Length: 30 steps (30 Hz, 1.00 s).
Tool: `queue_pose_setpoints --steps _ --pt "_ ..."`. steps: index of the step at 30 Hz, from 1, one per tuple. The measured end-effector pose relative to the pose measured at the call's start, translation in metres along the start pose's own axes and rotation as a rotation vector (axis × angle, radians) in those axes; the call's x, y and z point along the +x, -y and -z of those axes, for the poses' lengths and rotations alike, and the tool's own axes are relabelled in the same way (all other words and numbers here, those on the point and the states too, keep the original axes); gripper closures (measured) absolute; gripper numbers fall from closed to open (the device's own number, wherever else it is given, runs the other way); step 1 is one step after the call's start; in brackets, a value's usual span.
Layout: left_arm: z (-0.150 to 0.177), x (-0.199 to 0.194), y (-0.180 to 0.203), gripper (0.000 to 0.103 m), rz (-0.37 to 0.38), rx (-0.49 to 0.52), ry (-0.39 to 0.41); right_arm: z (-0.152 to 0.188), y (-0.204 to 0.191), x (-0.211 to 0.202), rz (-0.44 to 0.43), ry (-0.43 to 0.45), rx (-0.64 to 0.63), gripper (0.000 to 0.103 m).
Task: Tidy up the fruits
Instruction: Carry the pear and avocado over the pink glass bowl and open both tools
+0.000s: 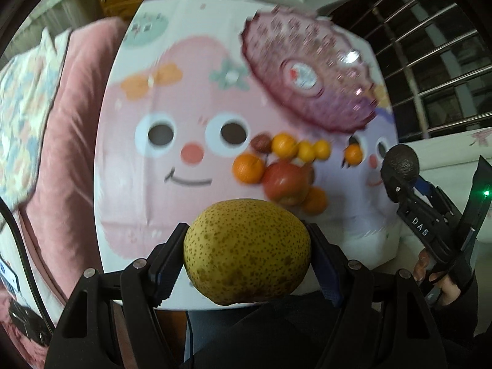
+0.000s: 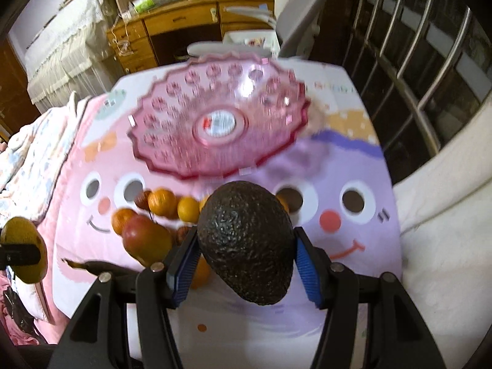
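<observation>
My left gripper (image 1: 247, 246) is shut on a speckled yellow-green pear (image 1: 246, 250), held above the table's near edge. My right gripper (image 2: 244, 243) is shut on a dark avocado (image 2: 246, 246); it also shows in the left wrist view (image 1: 401, 161), at the right. An empty pink glass fruit plate (image 2: 172, 129) sits at the far side of the table, also in the left wrist view (image 1: 332, 98). Several oranges (image 1: 284, 145), a red apple (image 1: 284, 181) and small dark red fruits (image 1: 260, 144) lie loose on the cartoon tablecloth (image 1: 172, 184) between grippers and plate.
A pink cushion and patterned blanket (image 1: 27, 107) lie left of the table. A metal window grille (image 2: 415, 61) stands on the right, white padding (image 2: 446, 215) below it. A wooden cabinet (image 2: 184, 24) is behind the table.
</observation>
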<state>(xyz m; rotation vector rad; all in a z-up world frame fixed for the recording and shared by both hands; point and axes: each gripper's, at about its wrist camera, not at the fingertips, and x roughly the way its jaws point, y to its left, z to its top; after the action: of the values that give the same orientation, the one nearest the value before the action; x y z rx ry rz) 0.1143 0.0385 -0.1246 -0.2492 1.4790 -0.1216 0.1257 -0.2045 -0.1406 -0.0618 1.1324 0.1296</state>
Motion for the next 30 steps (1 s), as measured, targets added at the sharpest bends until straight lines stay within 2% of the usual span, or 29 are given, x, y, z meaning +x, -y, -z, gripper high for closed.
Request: queue_pose_setpoints --steps 8,14,21,30 --pt "-0.043 -0.039 0.028 0.029 0.022 0.068 0.12 -0.038 0.003 -0.023 -0.064 0.092 -0.011 0.044" --pt "-0.078 -0.042 0.043 0.029 0.032 0.076 0.177 -0.065 0.012 -0.017 -0.114 0.123 0.004 0.044" --pt "-0.123 -0.021 0.052 0.029 0.042 0.05 0.22 -0.088 0.021 0.013 -0.193 0.115 0.001 0.044" --pt "-0.174 0.038 0.056 0.029 0.04 -0.017 0.226 -0.104 0.027 0.076 -0.28 -0.002 0.032 0.044"
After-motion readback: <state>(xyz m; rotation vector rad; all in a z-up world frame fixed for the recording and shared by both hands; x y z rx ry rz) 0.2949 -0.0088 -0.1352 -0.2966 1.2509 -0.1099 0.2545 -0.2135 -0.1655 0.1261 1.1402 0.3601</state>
